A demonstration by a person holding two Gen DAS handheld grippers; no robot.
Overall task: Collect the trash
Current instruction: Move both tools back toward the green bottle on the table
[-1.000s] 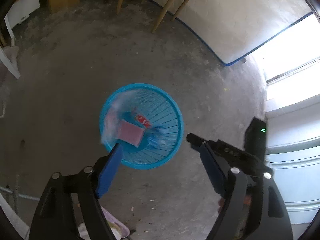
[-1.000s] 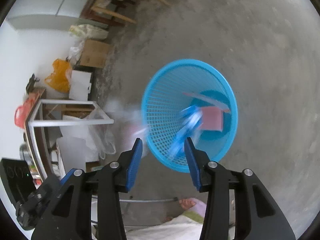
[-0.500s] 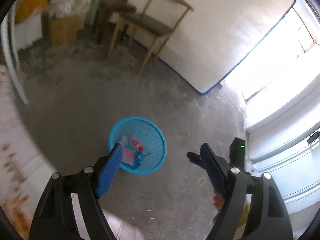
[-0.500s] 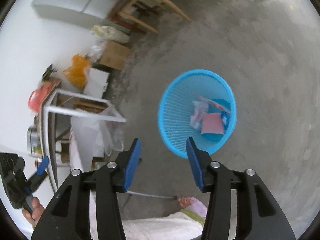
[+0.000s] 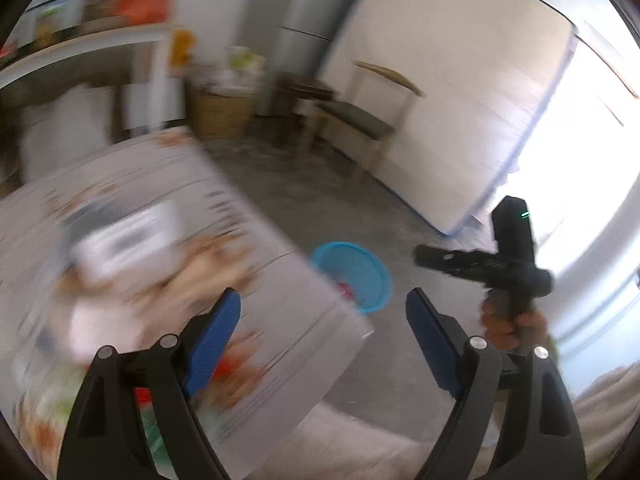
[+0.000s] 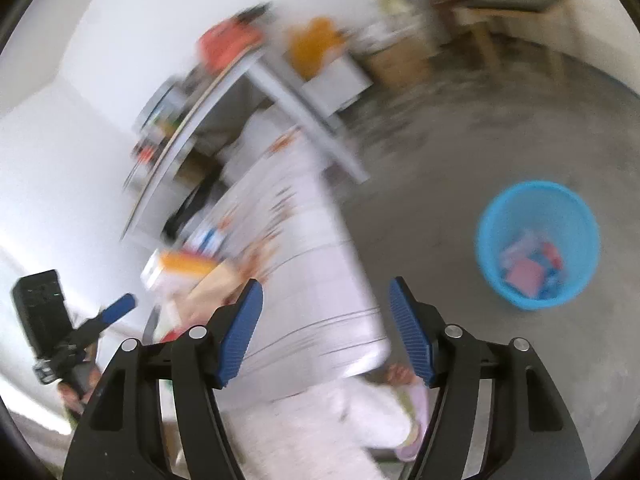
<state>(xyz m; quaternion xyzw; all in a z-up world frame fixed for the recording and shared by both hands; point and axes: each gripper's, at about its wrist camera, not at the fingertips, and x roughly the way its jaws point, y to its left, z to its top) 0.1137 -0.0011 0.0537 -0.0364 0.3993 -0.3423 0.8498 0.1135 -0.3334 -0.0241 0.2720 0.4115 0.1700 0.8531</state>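
Jaws on my left gripper (image 5: 322,312) and right gripper (image 6: 325,306) gape wide, both empty. Blurred table litter (image 6: 188,272) lies ahead-left of my right one, basket (image 6: 538,246) off right; I'd steady, then centre on one piece

My bin (image 6: 538,244) stands on the floor (image 6: 460,184) just past the far corner of the table (image 6: 320,280), with scraps of trash (image 6: 532,268) lying in its bottom. From my left gripper (image 5: 322,320), the table spreads to the left of the bin and partly hides its near-left rim, with blurred clutter (image 5: 132,240) lying on its top. Behind the bin, against the far wall, stands a chair (image 5: 352,120); left of the chair sits a cardboard box (image 5: 222,114). My right gripper (image 5: 420,258) hangs to the right of the bin, above the floor.
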